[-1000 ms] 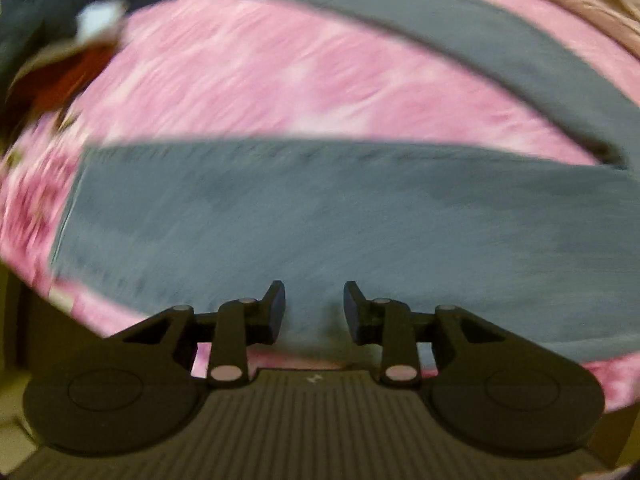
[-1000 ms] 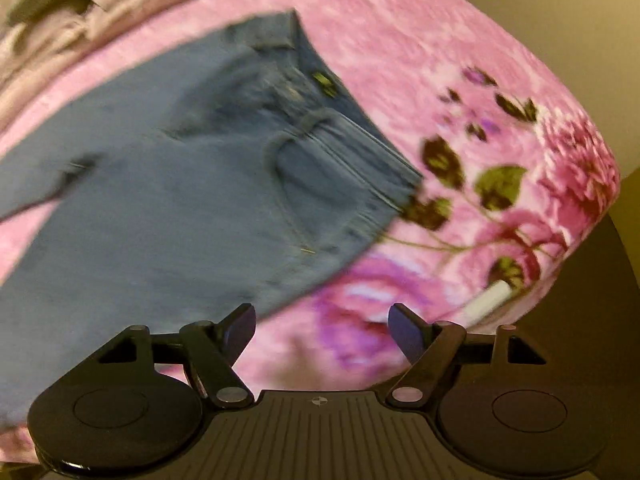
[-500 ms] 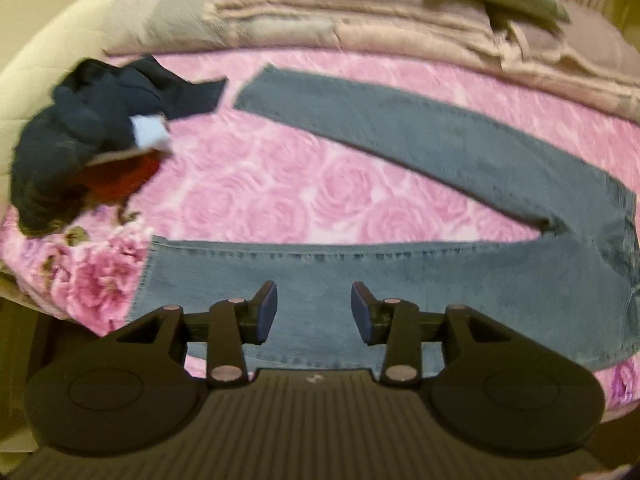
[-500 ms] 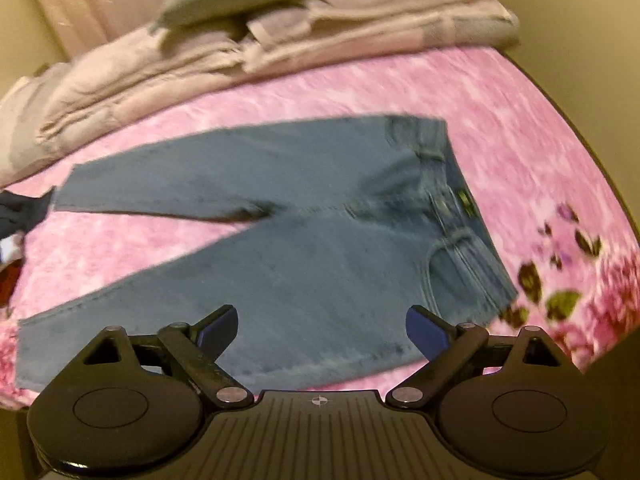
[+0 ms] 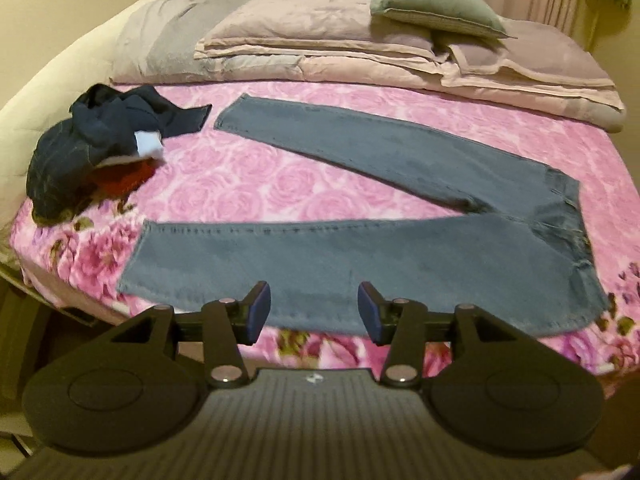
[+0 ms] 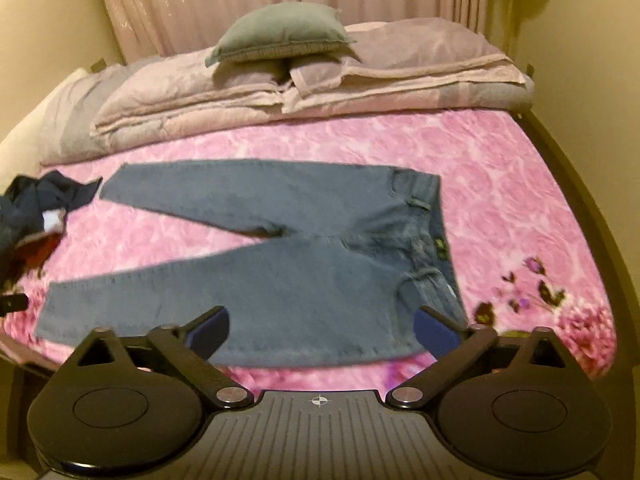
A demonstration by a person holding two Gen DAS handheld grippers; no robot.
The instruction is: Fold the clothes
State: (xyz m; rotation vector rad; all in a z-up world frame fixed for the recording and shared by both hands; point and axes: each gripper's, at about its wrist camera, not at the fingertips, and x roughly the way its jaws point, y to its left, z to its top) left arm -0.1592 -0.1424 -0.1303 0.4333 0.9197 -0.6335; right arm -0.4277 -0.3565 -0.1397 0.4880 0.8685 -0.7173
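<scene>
One garment, a pair of blue jeans [image 5: 360, 252], lies spread flat on the pink floral bed [image 5: 240, 168], legs splayed apart in a V with the waistband toward the right side. No fold has been made in it: both legs run full length, the far leg angling toward the stacked bedding [image 5: 320, 52], the near leg along the bed's front edge. Judged from this layout, the work stands at the flattening stage only, with every fold outstanding.

The left claw [image 5: 314, 312] is raised over the near leg, its jaws having just been opening, part-open with nothing between them. The right claw [image 6: 320, 332] hangs above the seat and near leg, its jaws having just been opening to full spread, likewise empty. Neither touches the cloth.

A heap of dark clothes [image 5: 96, 148], with red and pale items in it, sits at the left corner of the bed, unfolded and apart from the jeans. That heap appears to be further work pending.
</scene>
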